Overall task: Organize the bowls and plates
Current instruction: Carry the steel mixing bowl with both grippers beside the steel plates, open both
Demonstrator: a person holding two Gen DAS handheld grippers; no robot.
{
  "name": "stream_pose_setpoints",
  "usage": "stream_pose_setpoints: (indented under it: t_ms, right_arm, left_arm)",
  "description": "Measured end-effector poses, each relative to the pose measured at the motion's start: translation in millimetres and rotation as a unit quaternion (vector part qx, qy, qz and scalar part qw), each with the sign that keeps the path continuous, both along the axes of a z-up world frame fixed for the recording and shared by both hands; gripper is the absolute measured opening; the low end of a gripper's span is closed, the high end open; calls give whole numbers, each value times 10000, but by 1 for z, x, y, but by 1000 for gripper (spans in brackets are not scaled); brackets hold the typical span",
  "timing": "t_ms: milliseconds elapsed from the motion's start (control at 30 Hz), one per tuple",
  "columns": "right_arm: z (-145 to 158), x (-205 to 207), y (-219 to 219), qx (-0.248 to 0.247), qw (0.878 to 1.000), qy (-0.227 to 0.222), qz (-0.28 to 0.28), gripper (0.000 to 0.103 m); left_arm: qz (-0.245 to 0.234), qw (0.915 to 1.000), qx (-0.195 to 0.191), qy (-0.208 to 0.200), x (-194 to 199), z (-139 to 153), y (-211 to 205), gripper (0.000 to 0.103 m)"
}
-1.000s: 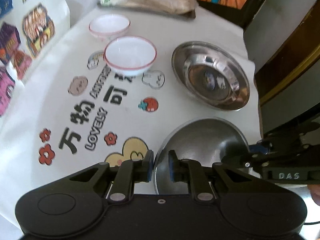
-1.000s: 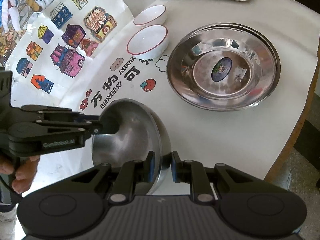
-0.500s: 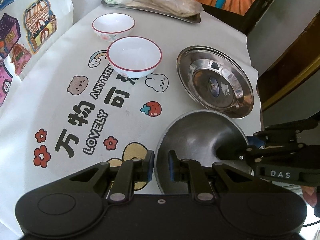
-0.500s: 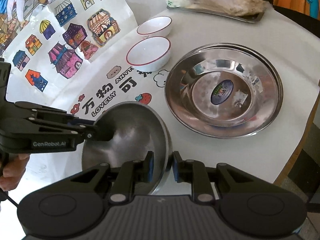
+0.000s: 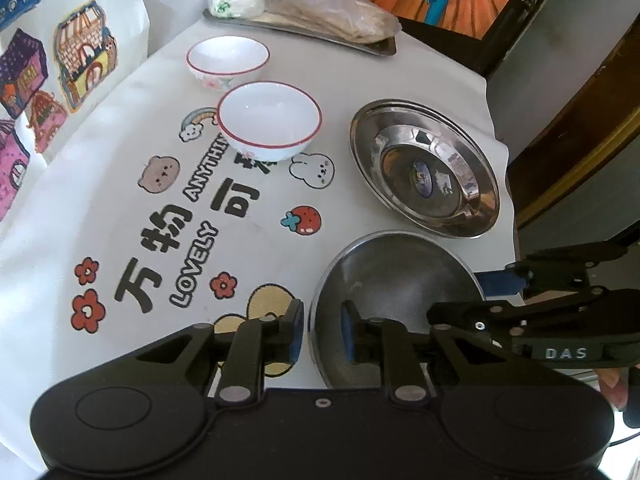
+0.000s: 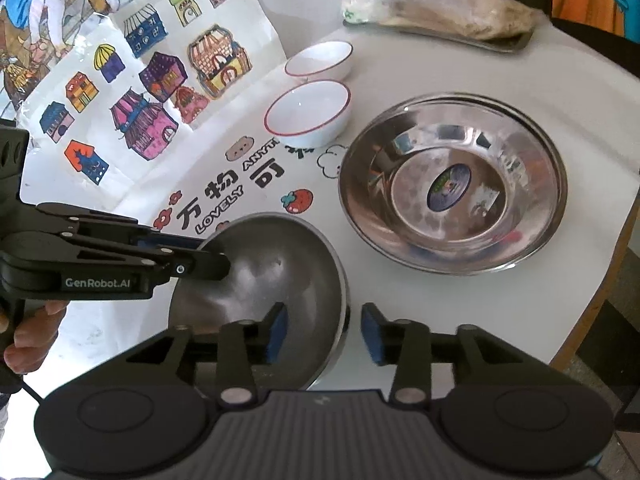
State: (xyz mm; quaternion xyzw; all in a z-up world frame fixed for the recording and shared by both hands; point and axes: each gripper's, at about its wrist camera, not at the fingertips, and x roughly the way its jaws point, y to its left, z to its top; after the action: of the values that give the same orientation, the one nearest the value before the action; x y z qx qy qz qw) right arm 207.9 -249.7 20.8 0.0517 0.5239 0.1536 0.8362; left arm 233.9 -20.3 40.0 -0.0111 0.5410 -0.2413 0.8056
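Note:
A dull steel bowl [image 5: 396, 280] [image 6: 272, 280] sits at the near edge of the printed tablecloth. My left gripper [image 5: 321, 332] [image 6: 204, 254] straddles its left rim. Its jaws are opening, and the pads stand just off the metal. My right gripper [image 6: 325, 332] [image 5: 472, 300] straddles the opposite rim. Its jaws are also opening, with a clear gap beside the rim. Beyond lies a shiny steel plate [image 5: 372, 148] [image 6: 360, 184] with a sticker in its middle. Two white red-rimmed bowls stand to its left, one nearer [image 5: 270, 120] [image 6: 308, 114] and one farther [image 5: 226, 56] [image 6: 320, 60].
A metal tray of bagged food [image 5: 304, 12] [image 6: 440, 12] sits at the back of the table. The table's rounded edge [image 6: 600, 280] runs close on the right. A cloth with house pictures [image 6: 160, 80] hangs at the left. A person's hand [image 6: 24, 340] holds the left gripper.
The steel bowl has come down from a steep tilt to lie flatter on the cloth. The right jaws have spread wide off its rim, and the left jaws have widened slightly.

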Motion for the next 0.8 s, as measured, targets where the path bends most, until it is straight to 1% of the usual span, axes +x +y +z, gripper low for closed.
stream_pose_setpoints:
  t_ms: [133, 200, 333, 400, 467, 633, 733, 767, 800]
  right_arm:
    - [3, -4, -1, -16, 10000, -70, -41, 55]
    - [5, -7, -1, -1, 9999, -115, -57, 60]
    - [11, -13, 1, -53, 9997, -249, -54, 67]
    - [14, -17, 2, -58, 9995, -314, -58, 72]
    - [17, -20, 2, -54, 9992, -380, -61, 75]
    - [25, -27, 2, -27, 9986, -530, -87, 85]
    - [30, -32, 1, 1, 9977, -664, -104, 94]
    - [32, -34, 0, 28, 9971, -745, -138, 100]
    - [35, -37, -1, 63, 9963, -843, -160, 103]
  left_arm:
    - [54, 9999, -31, -102, -2, 4, 5, 30]
    - [85, 9998, -50, -152, -3, 6, 9, 34]
    - [137, 9994, -119, -282, -7, 9, 15, 45]
    - [183, 9991, -129, -372, -9, 12, 18, 49]
    - [243, 9985, -157, -469, -12, 15, 22, 57]
    - [397, 9965, -206, -711, -17, 23, 32, 70]
    - [490, 9948, -241, -860, -20, 28, 39, 79]
    - [524, 9941, -260, -917, -21, 30, 41, 83]
    - [558, 9933, -286, -974, -23, 32, 43, 85]
